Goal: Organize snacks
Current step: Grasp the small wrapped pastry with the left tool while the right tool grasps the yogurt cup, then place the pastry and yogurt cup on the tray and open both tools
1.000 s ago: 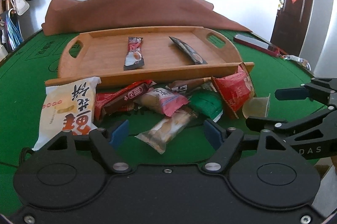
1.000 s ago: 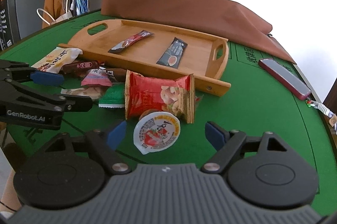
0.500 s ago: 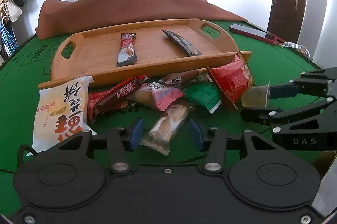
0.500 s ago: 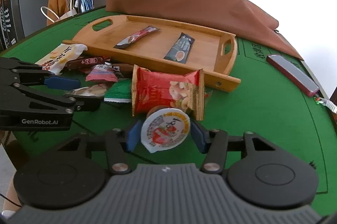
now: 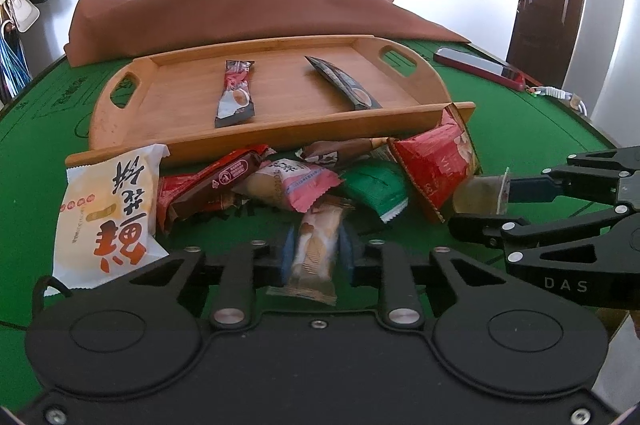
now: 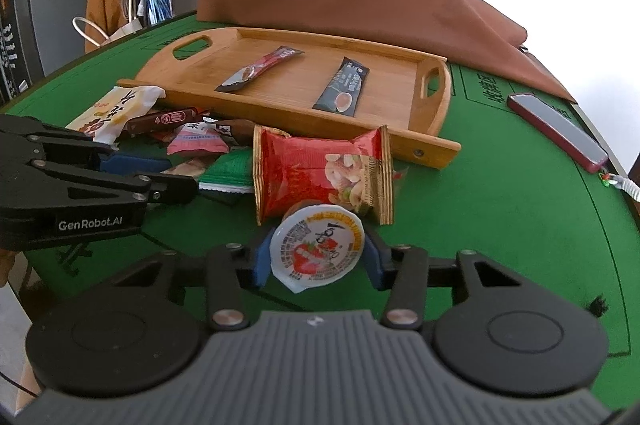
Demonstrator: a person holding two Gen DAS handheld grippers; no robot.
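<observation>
Closed in from wide apart a second before — left hand-held gripper now clamped on the tan cracker packet, blue pads pressed against both of its sides where earlier they stood clear of it. Packet still lying on the green surface, nearest end of the snack heap, not lifted. Right hand-held gripper likewise narrowed and still closing, blue fingers hard against either side of the strawberry jelly cup; foil lid faced up toward the camera, cup sitting on the surface just in front of the red nut bag. Neither gripper shifted from its place; only the jaws drew together. Heap itself unchanged: white biscuit pack at far left, brown-red bar, pink packet and green packet bunched against the near rim of the wooden tray. Inside the tray, same as before, two sachets lying flat and well apart — red coffee sachet and dark coffee sachet. Beyond the tray, brown cloth heaped at the far edge; red phone off to the right on the surface.
</observation>
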